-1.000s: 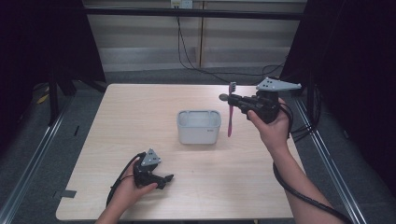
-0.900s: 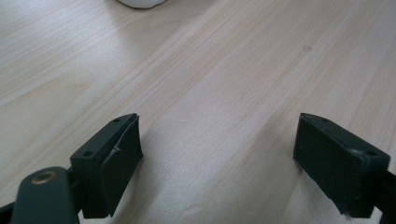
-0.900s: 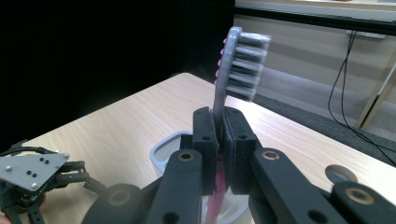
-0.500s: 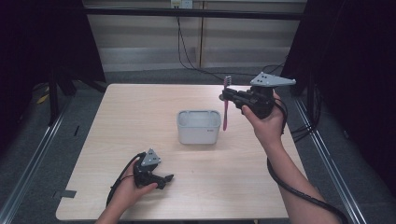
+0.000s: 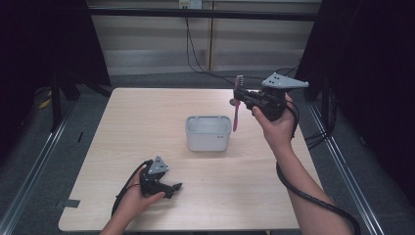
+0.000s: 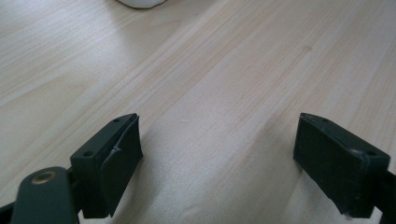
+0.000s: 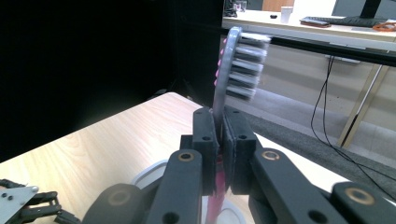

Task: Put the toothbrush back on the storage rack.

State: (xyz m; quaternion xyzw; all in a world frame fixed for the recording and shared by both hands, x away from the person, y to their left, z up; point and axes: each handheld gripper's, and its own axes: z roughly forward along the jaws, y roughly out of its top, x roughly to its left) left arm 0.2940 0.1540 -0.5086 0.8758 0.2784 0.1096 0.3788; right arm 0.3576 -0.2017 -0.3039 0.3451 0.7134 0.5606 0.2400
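High view: a pink toothbrush (image 5: 236, 104) is clamped upright in the right gripper (image 5: 244, 98), raised just right of the white holder (image 5: 208, 132); the left gripper (image 5: 169, 187) is rested on the table (image 5: 147, 122), jaws wide.

A lab: curtained test table (image 5: 147, 122), trailing cables (image 5: 195, 49), office desks (image 7: 299, 23) behind.

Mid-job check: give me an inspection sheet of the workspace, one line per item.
Surface: light wood table, level, no spills seen.
Job's things: pink toothbrush upright, bristles up, hanging just right of the white cup, not yet in it.
Clutter: nothing seen.
Grippers: right hand-held gripper shut on the toothbrush; left hand-held gripper open, resting on the table.
Cables: one trails from each hand-held gripper; more hang behind the table.
Surroundings: dark curtains at both sides, desk with a keyboard beyond.
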